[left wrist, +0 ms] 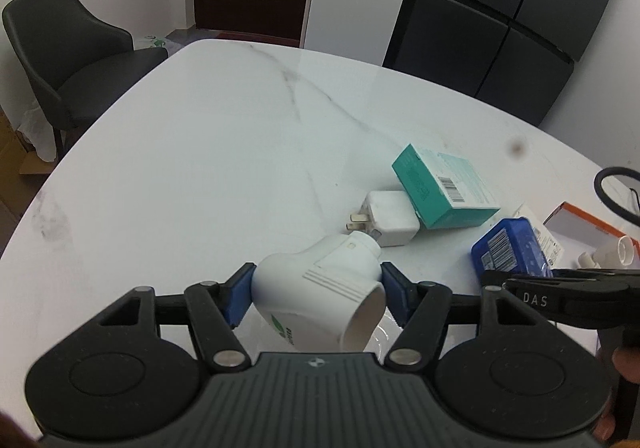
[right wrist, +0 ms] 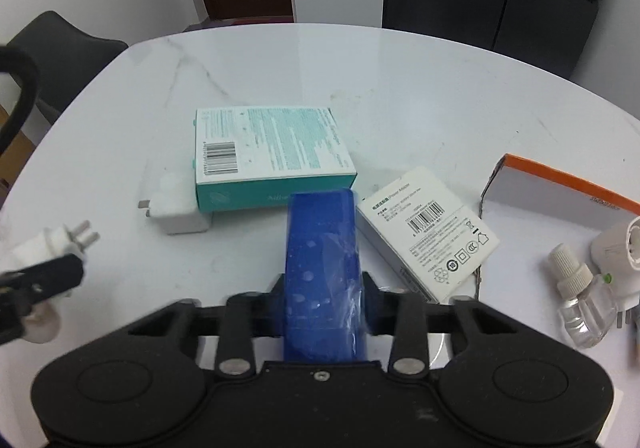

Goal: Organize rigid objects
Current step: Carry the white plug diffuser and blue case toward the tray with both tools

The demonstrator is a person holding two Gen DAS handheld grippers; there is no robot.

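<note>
My left gripper is shut on a white plug-in vaporizer and holds it over the white marble table; it also shows at the left edge of the right wrist view. My right gripper is shut on a blue box, also seen in the left wrist view. A teal box lies ahead, a white charger at its left, and a white power-adapter box to the right.
An orange-rimmed open box stands at the right, with a second white vaporizer and a clear liquid bottle by it. A dark chair stands at the table's far left. A dark fridge stands behind.
</note>
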